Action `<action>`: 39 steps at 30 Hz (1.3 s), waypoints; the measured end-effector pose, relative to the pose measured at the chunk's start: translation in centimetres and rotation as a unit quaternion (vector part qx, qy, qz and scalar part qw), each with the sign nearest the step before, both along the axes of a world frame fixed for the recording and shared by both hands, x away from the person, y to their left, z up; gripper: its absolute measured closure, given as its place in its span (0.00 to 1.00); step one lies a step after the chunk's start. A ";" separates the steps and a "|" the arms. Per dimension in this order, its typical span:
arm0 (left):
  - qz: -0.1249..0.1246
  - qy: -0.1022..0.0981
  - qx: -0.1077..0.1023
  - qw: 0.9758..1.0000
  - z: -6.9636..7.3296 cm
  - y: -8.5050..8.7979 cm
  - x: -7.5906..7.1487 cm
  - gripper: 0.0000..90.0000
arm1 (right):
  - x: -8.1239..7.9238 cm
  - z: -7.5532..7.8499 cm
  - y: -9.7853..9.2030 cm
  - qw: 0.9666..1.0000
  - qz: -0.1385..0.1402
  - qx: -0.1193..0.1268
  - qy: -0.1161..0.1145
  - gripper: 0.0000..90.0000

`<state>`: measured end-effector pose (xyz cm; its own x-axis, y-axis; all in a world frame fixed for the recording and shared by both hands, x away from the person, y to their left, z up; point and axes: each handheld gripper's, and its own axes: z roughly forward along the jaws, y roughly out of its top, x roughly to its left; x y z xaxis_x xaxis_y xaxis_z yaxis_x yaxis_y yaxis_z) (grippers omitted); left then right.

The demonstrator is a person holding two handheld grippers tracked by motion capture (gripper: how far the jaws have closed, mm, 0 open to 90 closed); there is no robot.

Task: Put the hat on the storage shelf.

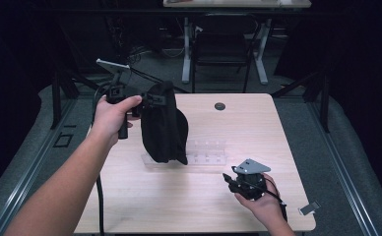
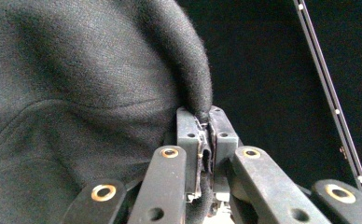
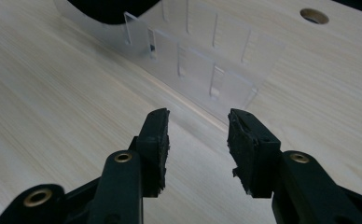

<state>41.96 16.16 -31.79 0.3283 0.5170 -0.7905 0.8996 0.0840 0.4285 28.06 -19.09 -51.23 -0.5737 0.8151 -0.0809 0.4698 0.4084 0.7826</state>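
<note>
Two grippers: left gripper [image 2: 205, 122] is clamping the black cloth [image 1: 163, 125], hanging lengthwise over the clear tray [image 1: 211, 152]; right gripper [image 3: 198, 140] is waiting nearby, jaws apart, empty.

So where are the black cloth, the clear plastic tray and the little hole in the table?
black cloth [image 1: 162, 125], high view, middle of fabric
clear plastic tray [image 1: 209, 156], high view, right compartments
hole [image 1: 220, 106], high view, centre

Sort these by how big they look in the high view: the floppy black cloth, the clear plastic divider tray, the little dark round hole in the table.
1. Black cloth, held up nearer the camera, so its lead is unsure.
2. Clear plastic tray, partly hidden.
3. Round hole.
</note>
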 end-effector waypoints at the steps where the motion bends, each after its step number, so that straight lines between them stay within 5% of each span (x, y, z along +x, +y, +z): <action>1: 0.001 0.002 -0.002 1.000 0.0 -0.1 0.0 0.96 | 0.1 0.3 0.2 1.000 0.006 0.000 0.001 0.65; 17: 0.000 -0.004 -0.001 1.000 0.1 -0.5 0.0 0.95 | 2.4 2.9 4.6 0.997 0.075 0.023 0.022 0.82; 25: 0.002 -0.004 -0.004 1.000 0.0 -0.7 0.1 0.95 | 2.4 4.3 8.2 0.992 0.121 0.017 0.010 0.86; 39: -0.002 -0.007 -0.005 1.000 0.0 -0.8 0.0 0.95 | 2.9 5.2 11.2 0.989 0.145 0.008 -0.001 0.87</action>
<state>42.01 15.32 -31.81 0.3413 0.5084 -0.7906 0.8940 0.0841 0.4400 30.92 -7.89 -46.03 -0.7834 0.6176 -0.0704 0.3339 0.5137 0.7903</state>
